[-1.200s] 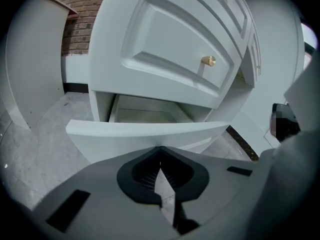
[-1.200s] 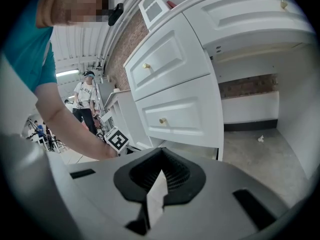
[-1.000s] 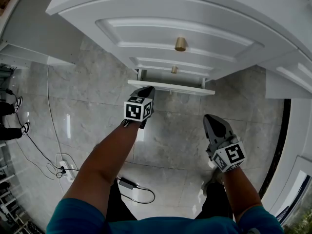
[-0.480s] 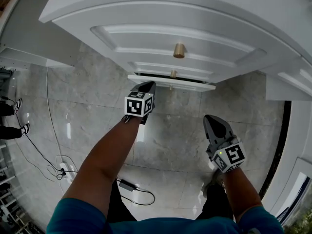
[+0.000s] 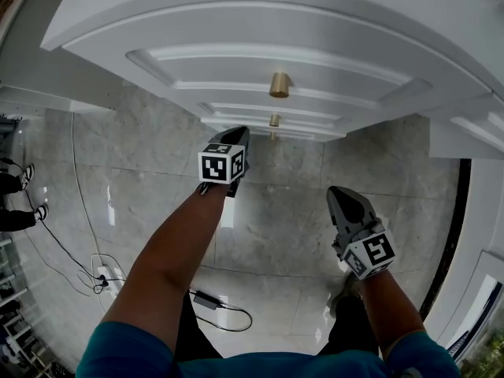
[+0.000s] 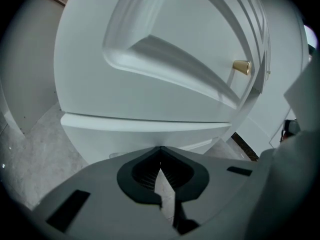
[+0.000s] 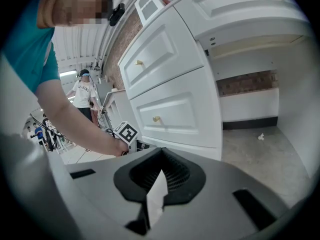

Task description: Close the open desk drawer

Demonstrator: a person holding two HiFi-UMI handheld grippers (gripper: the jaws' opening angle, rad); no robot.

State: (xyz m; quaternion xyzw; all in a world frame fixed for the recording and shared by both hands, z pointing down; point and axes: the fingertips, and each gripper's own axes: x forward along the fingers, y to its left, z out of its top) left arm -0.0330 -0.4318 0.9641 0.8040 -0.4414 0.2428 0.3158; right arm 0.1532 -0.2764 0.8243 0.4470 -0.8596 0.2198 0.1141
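drawer now flush, no longer ajar; left gripper and right gripper jaws together, empty

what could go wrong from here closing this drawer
The shut left gripper presses the lower drawer to the left of its knob, so the drawer may skew and stop short of flush. The gripper's narrow tip could also slip on the smooth white front.

Bystander's legs, cropped at left edge
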